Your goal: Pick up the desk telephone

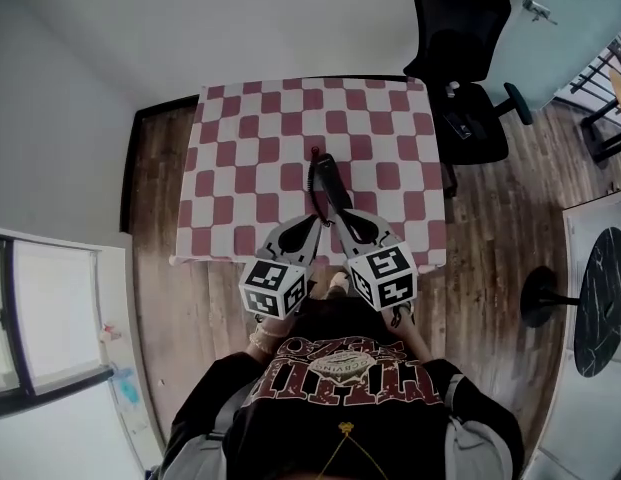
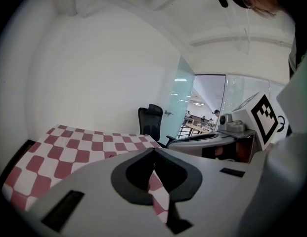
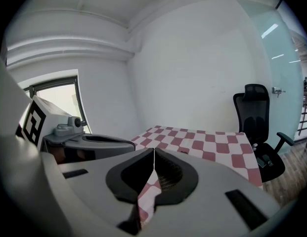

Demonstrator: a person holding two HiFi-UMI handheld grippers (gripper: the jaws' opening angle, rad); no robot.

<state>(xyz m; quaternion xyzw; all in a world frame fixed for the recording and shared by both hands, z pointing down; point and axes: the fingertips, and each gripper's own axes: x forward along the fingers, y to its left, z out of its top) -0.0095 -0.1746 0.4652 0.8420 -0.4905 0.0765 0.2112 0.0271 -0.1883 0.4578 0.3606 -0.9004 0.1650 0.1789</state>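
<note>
From where I stand, none of the pick-up is done yet. The desk telephone (image 1: 324,180) lies flat on the checkered table (image 1: 240,138). It is a dark, narrow shape a little nearer the table's near edge than its middle, with a small red bit (image 1: 314,151) at its far end (I can't make out what that is). Neither tool has hold of it.

Both grippers hang over the table's near edge, side by side, close in front of the person's chest. The left gripper (image 1: 312,218) is clenched on nothing. Its own view shows the two jaws meeting at the tips, with only checkered cloth showing through the hollow behind them. The right gripper (image 1: 337,214) is the same, with its jaws pressed together and empty.

Each gripper points forward across the table and tips somewhat downward, and their noses angle in toward each other. From above, the right one's nose looks very near the telephone's near end. I can't tell whether it touches.

I'd judge the whole job is still ahead. The jaws have to part, one pair has to go around the telephone and close, and only then can it be raised off the table.
</note>
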